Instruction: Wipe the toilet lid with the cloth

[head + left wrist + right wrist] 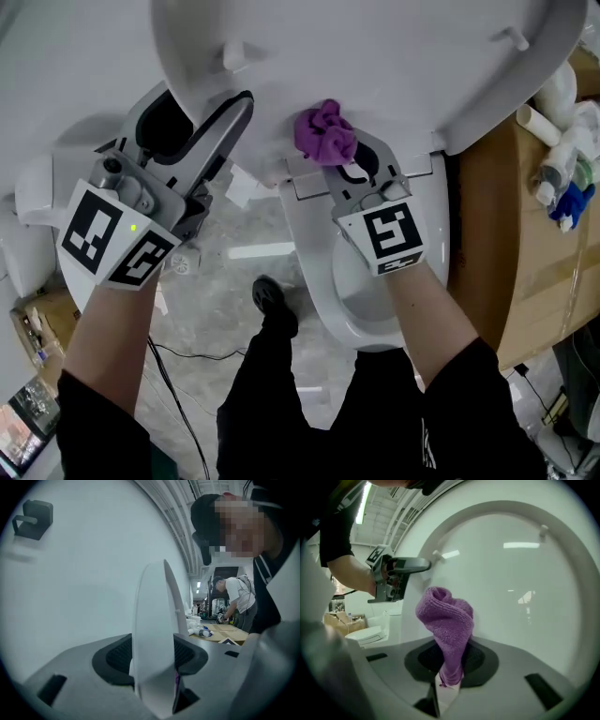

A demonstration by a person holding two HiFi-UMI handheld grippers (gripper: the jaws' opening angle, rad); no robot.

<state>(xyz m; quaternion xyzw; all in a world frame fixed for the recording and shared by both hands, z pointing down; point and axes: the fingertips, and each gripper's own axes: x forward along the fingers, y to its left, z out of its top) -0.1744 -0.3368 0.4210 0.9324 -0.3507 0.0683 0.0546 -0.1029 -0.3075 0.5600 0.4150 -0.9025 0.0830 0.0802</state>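
My left tool (214, 111) is clenched on the rim of the raised white plastic toilet lid (375, 66). In the left gripper view the lid's edge stands upright between the two dark pads and fills the gap from one to the other. One jaw lies on the inner face of the lid, the other behind it.

My right tool (450, 670) grasps the bunched purple terry cloth (447, 620). A narrow tail of it is pinched between the pads and the thick folded mass rises above them. In the head view the cloth sits low on the lid's inner face, close to the hinge and above the white toilet seat ring (314, 262). It lies right up against the glossy surface, though I cannot tell how firmly it presses.

The two tools are near each other, left at the lid's side rim, right nearer its middle. A brown cardboard box (525, 281) stands to the right of the toilet with some white and blue bottles (562, 187) on top.
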